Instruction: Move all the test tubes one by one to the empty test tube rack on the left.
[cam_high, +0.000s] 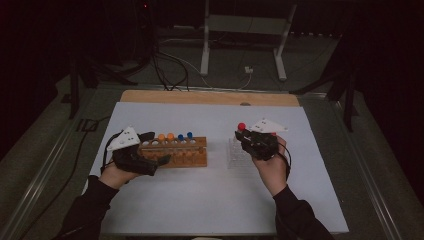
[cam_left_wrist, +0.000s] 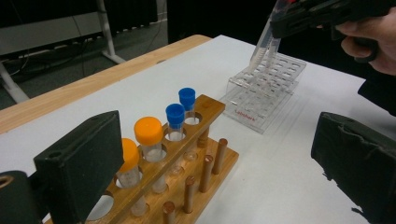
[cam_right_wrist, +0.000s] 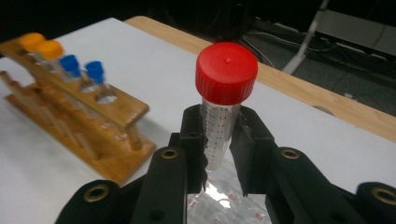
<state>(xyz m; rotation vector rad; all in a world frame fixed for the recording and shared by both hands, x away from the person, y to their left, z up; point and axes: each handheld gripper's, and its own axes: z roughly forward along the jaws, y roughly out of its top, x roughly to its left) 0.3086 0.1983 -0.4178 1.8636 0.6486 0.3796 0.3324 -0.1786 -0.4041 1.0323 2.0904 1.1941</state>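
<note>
Where tube (cam_right_wrist: 219, 126) hangs, clear rack (cam_left_wrist: 266, 88) beneath.

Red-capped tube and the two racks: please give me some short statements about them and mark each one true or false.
1. The right tongs are shut on the red-capped tube. True.
2. The wooden rack holds two orange-capped tubes and two blue-capped tubes. True.
3. The left tongs hold a blue-capped tube. False: they are open and hold nothing, with the wooden rack between their jaws in the left gripper view.
4. The clear plastic rack stands on top of the wooden rack. False: it stands apart from it on the white table surface.
5. The red-capped tube lies flat on the table. False: it is held upright above the clear plastic rack.
</note>
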